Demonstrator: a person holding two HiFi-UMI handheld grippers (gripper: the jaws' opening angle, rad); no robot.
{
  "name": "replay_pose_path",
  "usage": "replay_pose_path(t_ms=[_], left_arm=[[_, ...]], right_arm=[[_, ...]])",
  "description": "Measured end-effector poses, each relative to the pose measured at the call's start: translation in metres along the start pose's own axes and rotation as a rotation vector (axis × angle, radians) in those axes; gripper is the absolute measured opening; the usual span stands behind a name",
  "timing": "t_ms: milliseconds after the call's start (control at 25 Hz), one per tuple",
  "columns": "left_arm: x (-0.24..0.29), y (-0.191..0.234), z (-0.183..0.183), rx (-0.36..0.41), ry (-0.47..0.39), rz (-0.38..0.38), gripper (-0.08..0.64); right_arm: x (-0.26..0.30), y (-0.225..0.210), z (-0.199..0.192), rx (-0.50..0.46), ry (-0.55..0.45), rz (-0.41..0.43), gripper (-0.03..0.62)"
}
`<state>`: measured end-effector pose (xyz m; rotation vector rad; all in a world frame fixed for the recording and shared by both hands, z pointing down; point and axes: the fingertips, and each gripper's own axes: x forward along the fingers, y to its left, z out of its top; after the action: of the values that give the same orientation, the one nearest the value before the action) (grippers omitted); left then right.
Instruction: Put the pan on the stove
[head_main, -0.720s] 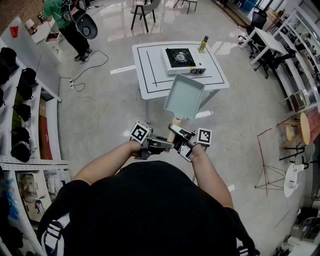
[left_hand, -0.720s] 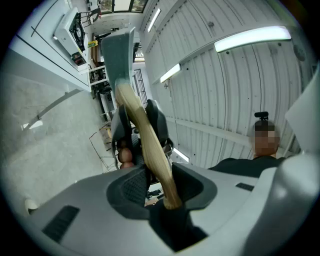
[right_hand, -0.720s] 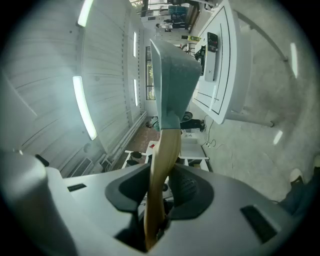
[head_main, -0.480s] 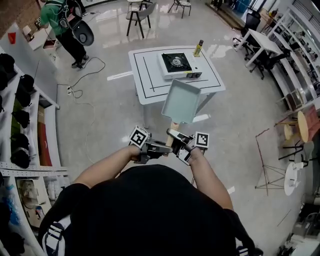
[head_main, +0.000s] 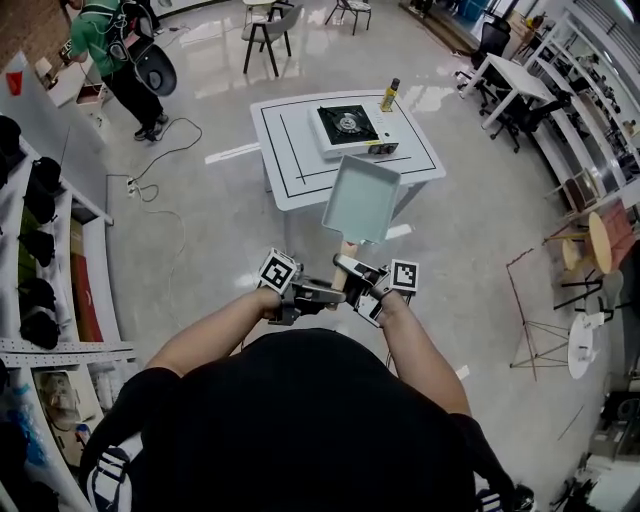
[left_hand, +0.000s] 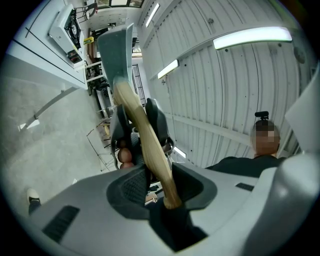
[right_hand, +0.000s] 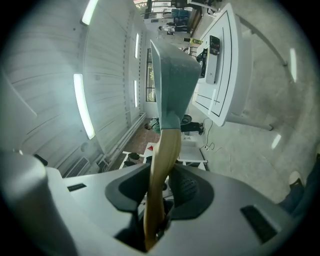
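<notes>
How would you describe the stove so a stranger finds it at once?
Find the white table with black lines on the open floor. On its far half sits the stove, a flat white box with a black top and round burner; its only neighbour is a slim upright bottle.

The left gripper (head_main: 325, 293) and right gripper (head_main: 352, 270) are hiding the near end of the pan handle (head_main: 347, 250). The top edge is cropping the person in green (head_main: 100, 40). The bottle (head_main: 389, 94) at the far right corner of the table (head_main: 290, 150) is showing too small to read.
</notes>
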<state>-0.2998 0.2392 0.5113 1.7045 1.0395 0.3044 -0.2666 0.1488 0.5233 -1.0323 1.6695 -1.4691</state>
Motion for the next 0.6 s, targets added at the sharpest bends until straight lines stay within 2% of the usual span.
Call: replay_pose_path(t_ms=[240,400,600], left_arm=[[0.000,0.003,-0.001,-0.006,-0.003,-0.005,0.140],[-0.004,0.012,-0.002,0.010,0.016,0.038,0.141],[0.001,0.015,-0.001,-0.017,0.003,0.020,0.141]], right_arm=[[0.000,-0.001,0.000,0.003,0.000,0.000,0.115],[0.000,-0.006,-0.001,0.016,-0.005,0.009,0.116],[-0.005,-0.009,0.004,0.020,-0.006,0.022,0.115]])
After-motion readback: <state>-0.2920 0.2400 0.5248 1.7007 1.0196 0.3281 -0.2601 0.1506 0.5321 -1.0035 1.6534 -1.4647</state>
